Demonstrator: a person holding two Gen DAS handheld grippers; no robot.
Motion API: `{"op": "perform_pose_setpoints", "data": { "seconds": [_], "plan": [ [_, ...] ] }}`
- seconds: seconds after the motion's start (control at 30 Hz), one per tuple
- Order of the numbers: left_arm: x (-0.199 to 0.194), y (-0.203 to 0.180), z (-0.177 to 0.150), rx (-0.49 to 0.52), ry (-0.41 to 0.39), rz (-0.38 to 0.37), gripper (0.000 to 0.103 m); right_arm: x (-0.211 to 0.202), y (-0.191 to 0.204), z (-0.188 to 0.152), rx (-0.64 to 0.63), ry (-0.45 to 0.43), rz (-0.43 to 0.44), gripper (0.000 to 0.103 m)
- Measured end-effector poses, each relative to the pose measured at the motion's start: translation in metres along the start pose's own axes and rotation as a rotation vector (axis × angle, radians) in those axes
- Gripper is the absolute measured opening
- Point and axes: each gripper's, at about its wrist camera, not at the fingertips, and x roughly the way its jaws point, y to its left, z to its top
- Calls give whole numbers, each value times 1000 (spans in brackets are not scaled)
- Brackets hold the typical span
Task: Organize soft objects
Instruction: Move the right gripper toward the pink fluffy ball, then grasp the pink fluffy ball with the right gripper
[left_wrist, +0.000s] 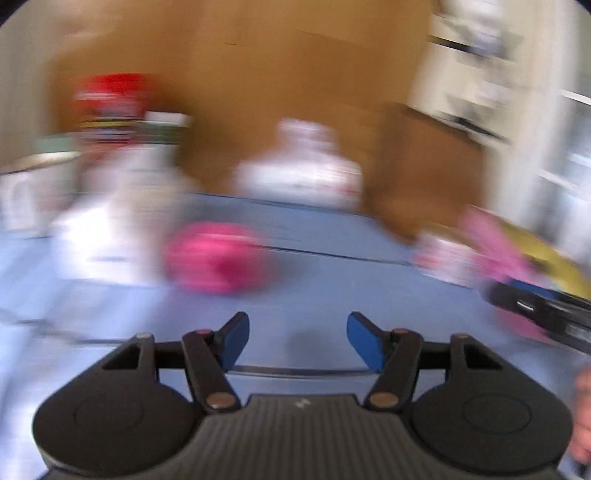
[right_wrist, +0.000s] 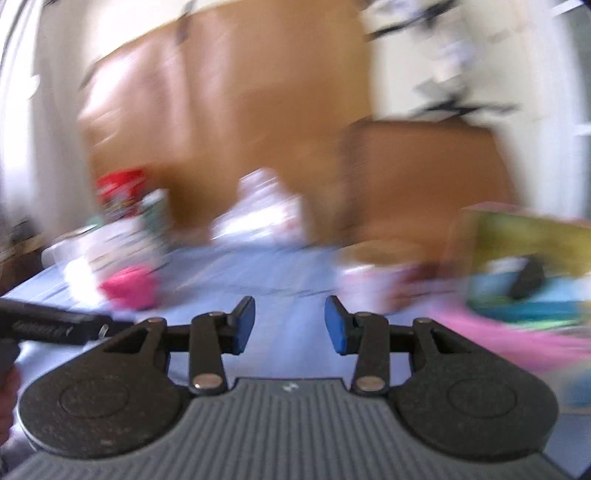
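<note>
Both views are heavily blurred. A bright pink soft object (left_wrist: 218, 256) lies on the blue table (left_wrist: 314, 288), ahead and a little left of my left gripper (left_wrist: 297, 341), which is open with nothing between its blue pads. The same pink object (right_wrist: 129, 286) shows at the left in the right wrist view. My right gripper (right_wrist: 290, 330) is open and empty over the blue table (right_wrist: 258, 277). A light pink cloth (right_wrist: 517, 336) lies to its right, beside a yellow-green box (right_wrist: 532, 258). That cloth (left_wrist: 495, 247) also shows at the right in the left wrist view.
Brown cardboard boxes (left_wrist: 277, 74) stand at the back of the table. White blurred items (left_wrist: 299, 166) and a red-topped container (left_wrist: 110, 96) sit before them. The other gripper's black body (left_wrist: 539, 310) enters from the right. Shelves (left_wrist: 480, 74) stand at the far right.
</note>
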Motion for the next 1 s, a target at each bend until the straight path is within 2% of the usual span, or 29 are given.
{"op": "perform_pose_setpoints", "data": {
  "seconds": [0.03, 0.07, 0.1, 0.13, 0.17, 0.23, 0.33, 0.4, 0.43, 0.47, 0.57, 0.67, 0.8, 0.83, 0.9, 1.0],
  "plan": [
    [1, 17, -2, -27, -14, 99, 60, 17, 12, 3, -5, 25, 53, 49],
    [2, 31, -4, -54, -24, 160, 60, 36, 27, 7, -9, 49, 98, 53],
    [3, 45, -6, -126, -14, 175, 59, 50, 41, 9, -9, 70, 121, 58],
    [1, 60, -5, -216, -18, 114, 60, 69, 54, 14, 3, 96, 141, 60],
    [-3, 69, -5, -266, -50, 78, 60, 85, 65, 18, 20, 119, 160, 60],
    [-6, 73, -4, -298, -82, 77, 61, 120, 85, 27, 63, 172, 204, 63],
    [-3, 75, -1, -310, -79, 50, 61, 162, 105, 34, 113, 239, 233, 71],
    [-3, 74, 1, -312, -73, 48, 61, 182, 110, 34, 127, 294, 258, 70],
    [-4, 75, -1, -313, -73, 44, 61, 189, 108, 32, 160, 323, 304, 55],
    [-5, 76, -1, -313, -75, 40, 61, 188, 106, 29, 187, 346, 351, 49],
    [-6, 77, -5, -309, -81, 32, 61, 161, 106, 24, 134, 349, 317, 46],
    [-6, 75, -6, -298, -81, 10, 61, 113, 86, 14, 82, 319, 294, 46],
    [1, 62, -3, -239, -13, -64, 61, 40, 39, -6, 23, 238, 161, 46],
    [4, 52, -2, -217, 4, -90, 61, 22, 24, -13, 28, 224, 130, 46],
    [10, 28, -2, -193, 46, -192, 61, -6, -2, -24, 54, 200, 63, 46],
    [19, -36, -1, -85, 120, -349, 61, -45, -37, -40, 140, 160, -19, 46]
  ]
}}
